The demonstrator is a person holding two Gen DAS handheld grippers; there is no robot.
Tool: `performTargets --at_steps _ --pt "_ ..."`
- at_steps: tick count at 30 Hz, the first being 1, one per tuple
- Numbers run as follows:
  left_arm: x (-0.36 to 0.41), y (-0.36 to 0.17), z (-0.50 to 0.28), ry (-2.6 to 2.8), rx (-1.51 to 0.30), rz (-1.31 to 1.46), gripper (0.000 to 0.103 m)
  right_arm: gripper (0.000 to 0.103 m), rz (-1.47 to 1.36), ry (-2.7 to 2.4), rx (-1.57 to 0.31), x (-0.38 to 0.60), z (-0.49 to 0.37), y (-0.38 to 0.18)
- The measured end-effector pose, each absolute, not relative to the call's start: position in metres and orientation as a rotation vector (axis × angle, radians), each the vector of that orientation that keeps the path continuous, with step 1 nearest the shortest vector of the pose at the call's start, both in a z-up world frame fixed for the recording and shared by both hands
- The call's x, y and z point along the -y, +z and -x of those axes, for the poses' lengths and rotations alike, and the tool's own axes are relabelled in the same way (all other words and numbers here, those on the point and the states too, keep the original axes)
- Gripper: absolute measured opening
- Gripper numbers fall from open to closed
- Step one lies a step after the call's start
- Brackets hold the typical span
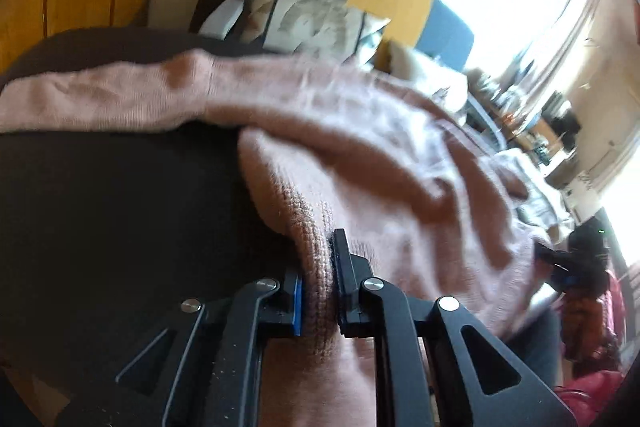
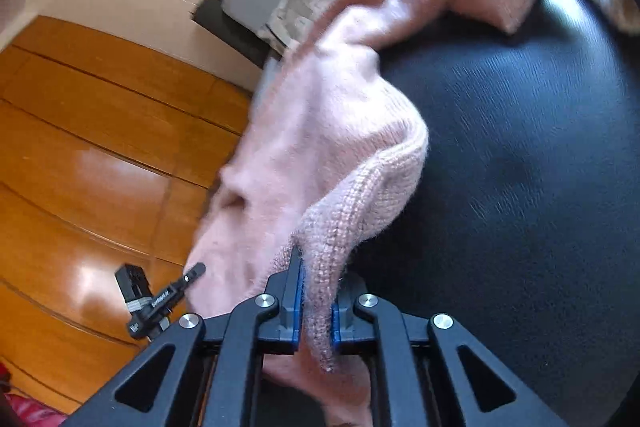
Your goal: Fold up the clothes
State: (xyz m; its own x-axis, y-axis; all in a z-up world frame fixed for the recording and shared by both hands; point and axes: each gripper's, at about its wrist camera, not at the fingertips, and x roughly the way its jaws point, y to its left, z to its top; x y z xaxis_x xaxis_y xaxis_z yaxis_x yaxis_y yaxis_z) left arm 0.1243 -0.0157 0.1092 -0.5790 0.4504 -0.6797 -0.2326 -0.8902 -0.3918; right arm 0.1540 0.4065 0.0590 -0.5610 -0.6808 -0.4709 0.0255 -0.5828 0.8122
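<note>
The pink sweater point(image 1: 360, 163), draped over a dark bench point(image 1: 100, 207), was pinched by both the left claw point(image 1: 320, 291) and right claw point(image 2: 316, 303); the thick knit could be pulled free if tugged unevenly.

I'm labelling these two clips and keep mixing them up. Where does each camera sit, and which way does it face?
Left wrist: on the left tongs, looking along them and down at a pink sweater on a black seat; window beyond. The tongs are shut on its ribbed edge.
Right wrist: on the right tongs, looking down at the sweater, the seat and a wooden floor. These tongs are shut on a ribbed edge too.
Shared: sweater, seat, patterned cushion.
</note>
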Motion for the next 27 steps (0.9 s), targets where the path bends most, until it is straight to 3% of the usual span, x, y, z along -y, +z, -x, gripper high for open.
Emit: performTargets --at_steps 8,15,22,27 --pt "0.027 0.128 -0.152 2.378 0.475 1.183 0.012 0.009 -1.045 -2.175 1.107 -0.429 -0.157 0.097" --pt "0.042 0.102 -0.171 2.341 0.554 1.274 0.013 0.009 -1.108 -2.150 1.111 -0.433 -0.168 0.098" --pt "0.028 0.069 -0.163 2.337 0.525 1.359 0.013 0.009 -1.366 -2.233 1.053 -0.437 -0.172 0.056" --pt "-0.011 0.064 -0.131 2.368 0.348 1.300 0.013 0.011 -1.417 -2.221 1.050 -0.442 -0.183 0.037"
